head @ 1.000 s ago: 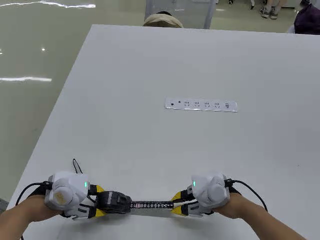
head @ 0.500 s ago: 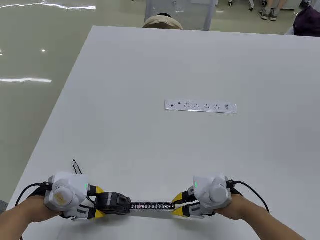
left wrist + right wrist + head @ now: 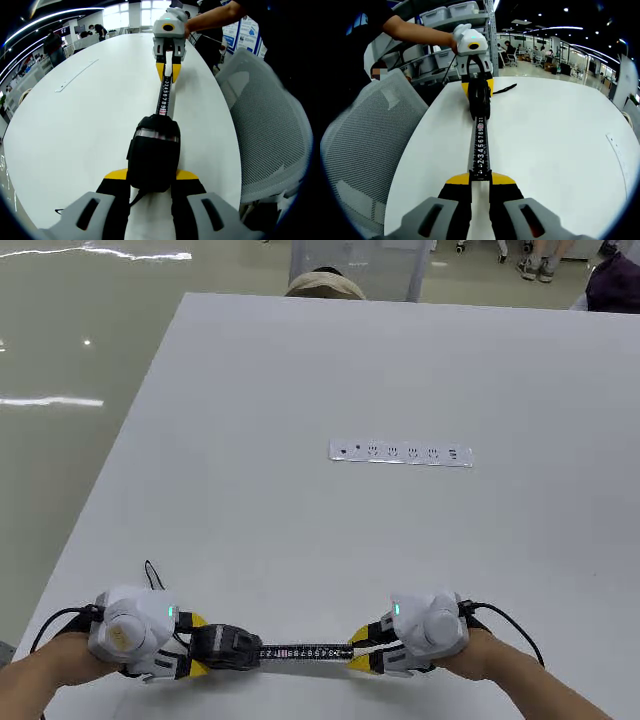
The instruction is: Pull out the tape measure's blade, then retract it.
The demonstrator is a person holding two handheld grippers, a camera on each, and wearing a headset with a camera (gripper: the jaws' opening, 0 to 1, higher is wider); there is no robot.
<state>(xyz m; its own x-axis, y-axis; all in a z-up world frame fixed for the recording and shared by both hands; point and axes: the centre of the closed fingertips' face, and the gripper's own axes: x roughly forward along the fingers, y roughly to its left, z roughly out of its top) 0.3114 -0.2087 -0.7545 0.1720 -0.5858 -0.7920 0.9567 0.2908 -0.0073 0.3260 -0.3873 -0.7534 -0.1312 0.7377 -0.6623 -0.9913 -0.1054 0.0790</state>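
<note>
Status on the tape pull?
Left gripper shut on case. Right gripper shut on blade, partly out. Power strip well aside.

The blade (image 3: pixel 480 145) of the tape measure (image 3: pixel 480 97) carries printed scale numbers; the digits 2 to 9 are readable in both gripper views.

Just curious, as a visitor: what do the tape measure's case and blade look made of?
Case: seemingly black plastic or rubber, matte with a soft sheen on its moulded top. Blade: a thin, stiff dark strip with white printed numerals, likely coated metal.
</note>
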